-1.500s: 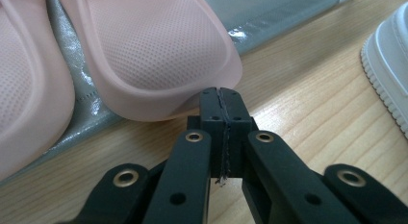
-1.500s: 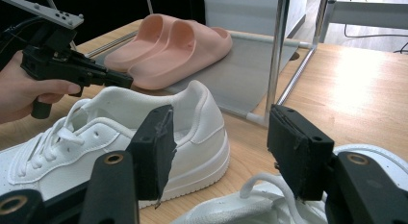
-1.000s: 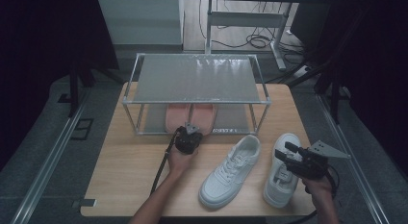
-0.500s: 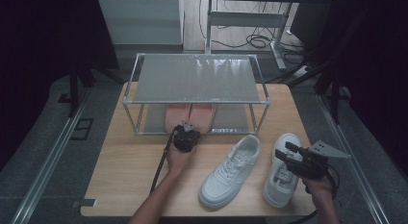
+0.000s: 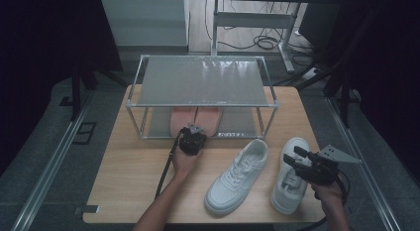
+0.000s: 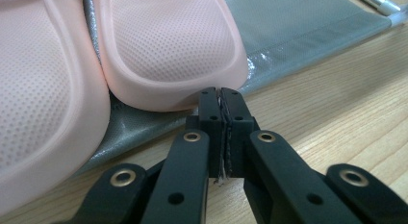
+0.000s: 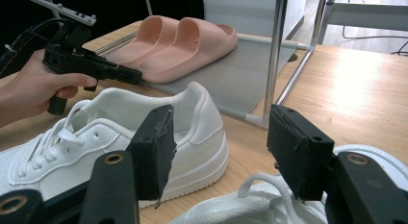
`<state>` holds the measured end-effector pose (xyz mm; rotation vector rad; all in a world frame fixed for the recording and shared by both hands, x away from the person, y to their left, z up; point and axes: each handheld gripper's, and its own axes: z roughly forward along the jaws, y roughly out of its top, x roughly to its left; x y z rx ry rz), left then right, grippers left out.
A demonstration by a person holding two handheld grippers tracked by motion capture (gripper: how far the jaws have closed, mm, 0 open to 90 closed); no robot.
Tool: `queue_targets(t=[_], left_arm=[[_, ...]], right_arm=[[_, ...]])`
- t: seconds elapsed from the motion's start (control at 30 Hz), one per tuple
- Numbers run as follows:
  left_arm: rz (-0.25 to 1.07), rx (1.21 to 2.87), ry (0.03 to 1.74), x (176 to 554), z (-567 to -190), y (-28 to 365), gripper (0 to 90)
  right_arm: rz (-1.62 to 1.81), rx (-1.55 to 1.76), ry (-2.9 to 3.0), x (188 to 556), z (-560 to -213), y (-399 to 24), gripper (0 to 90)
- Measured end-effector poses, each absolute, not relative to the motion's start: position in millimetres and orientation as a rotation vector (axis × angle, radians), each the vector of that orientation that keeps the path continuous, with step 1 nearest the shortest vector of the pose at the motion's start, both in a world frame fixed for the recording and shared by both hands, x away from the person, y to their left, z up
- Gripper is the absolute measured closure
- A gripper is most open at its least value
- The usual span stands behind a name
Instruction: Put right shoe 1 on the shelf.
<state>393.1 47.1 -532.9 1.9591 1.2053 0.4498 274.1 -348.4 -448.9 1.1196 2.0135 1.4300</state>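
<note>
Pair of pink perforated slippers (image 5: 194, 119) on the rack's lower shelf (image 6: 308, 31); left gripper (image 6: 222, 100), jaws closed empty, touches one heel; right gripper (image 7: 219, 147) open, holding nothing.

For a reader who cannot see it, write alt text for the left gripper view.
The left gripper, its black jaws shut with nothing between them, points at the heel of a pink slipper. A second pink slipper lies alongside, both on the rack's grey lower shelf over a wooden table.

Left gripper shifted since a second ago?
No. In the high view the left gripper sits at the same spot before the shoe rack's front rail, jaws shut against the pink slippers.
</note>
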Motion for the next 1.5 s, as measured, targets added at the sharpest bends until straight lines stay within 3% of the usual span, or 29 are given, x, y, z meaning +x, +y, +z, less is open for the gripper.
queue_targets(t=[0.67,1.5], left_arm=[[0.435,1.954,1.218,394,-531,46,87.6],[0.366,1.959,1.115,301,-523,113,86.4]], right_arm=[[1.428,1.12,2.012,274,-449,-349,42.9],[1.427,1.118,2.024,274,-450,-344,42.9]])
